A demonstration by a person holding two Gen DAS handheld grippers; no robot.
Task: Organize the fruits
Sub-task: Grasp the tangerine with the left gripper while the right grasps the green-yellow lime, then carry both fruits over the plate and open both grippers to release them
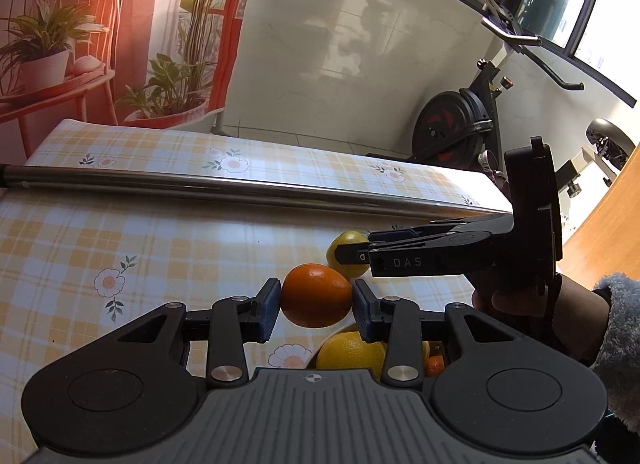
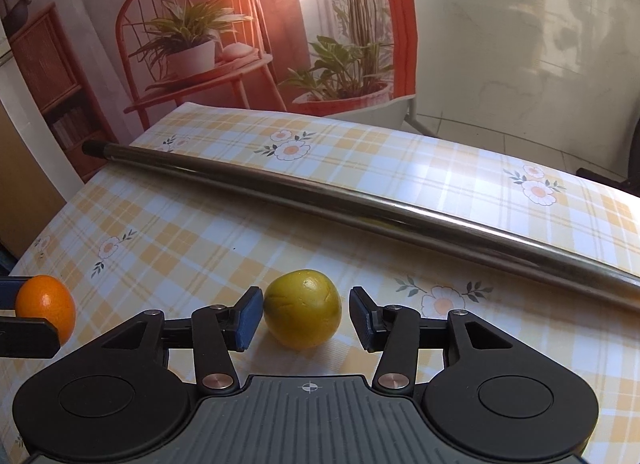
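Observation:
My left gripper (image 1: 316,304) is shut on an orange (image 1: 316,296), its blue pads pressing both sides. Under and just behind the orange lie a yellow citrus fruit (image 1: 348,352) and a small orange fruit (image 1: 434,364), mostly hidden by the gripper body. A yellow-green fruit (image 2: 302,308) rests on the checked tablecloth (image 2: 200,232). My right gripper (image 2: 306,318) stands open around it, with a small gap at the right pad (image 2: 362,318). In the left wrist view, the right gripper (image 1: 356,254) reaches in from the right over that fruit (image 1: 344,250). The held orange (image 2: 46,314) shows at the right wrist view's left edge.
A long metal rod (image 1: 240,188) lies across the table beyond the fruits. An exercise bike (image 1: 460,124) stands past the table's far right corner. A printed backdrop of a chair and plants (image 2: 200,44) hangs behind. A fluffy sleeve (image 1: 616,344) is at the right.

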